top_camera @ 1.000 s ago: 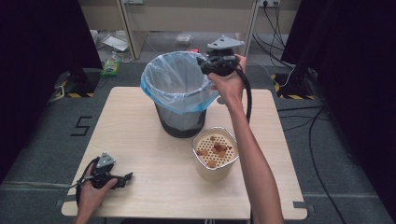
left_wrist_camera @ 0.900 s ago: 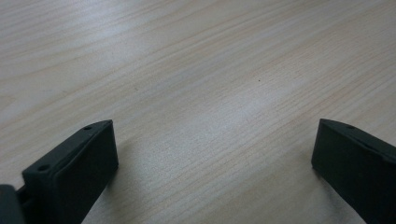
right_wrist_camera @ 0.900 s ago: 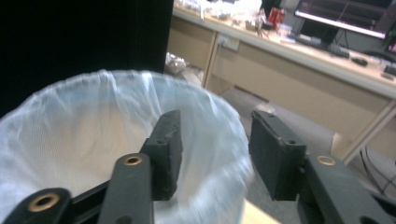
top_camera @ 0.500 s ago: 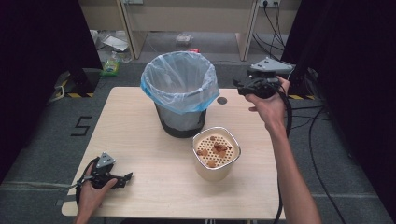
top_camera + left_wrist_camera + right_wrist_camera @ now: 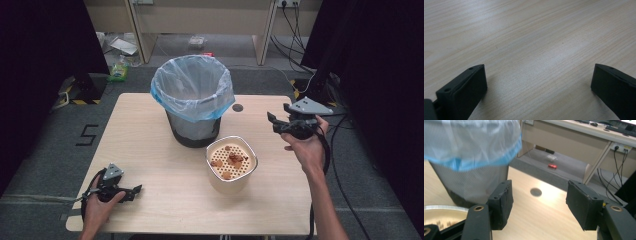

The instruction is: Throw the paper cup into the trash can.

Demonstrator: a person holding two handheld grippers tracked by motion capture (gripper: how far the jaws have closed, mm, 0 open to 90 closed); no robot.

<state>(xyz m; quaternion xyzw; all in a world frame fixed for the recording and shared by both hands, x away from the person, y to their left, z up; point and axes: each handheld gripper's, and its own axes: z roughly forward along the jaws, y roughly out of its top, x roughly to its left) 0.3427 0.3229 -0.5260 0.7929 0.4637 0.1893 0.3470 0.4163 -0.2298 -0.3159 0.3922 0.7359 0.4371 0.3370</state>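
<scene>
My right gripper [image 5: 272, 123], jaws just widened and empty, hovers at three o'clock of the bin [image 5: 194, 102]; my left gripper [image 5: 131, 192] rests released.

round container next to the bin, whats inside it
The round container holds a perforated tan insert with a few brown scraps lying on top. Whatever sits beneath the insert is covered, so it cannot be seen.
</scene>
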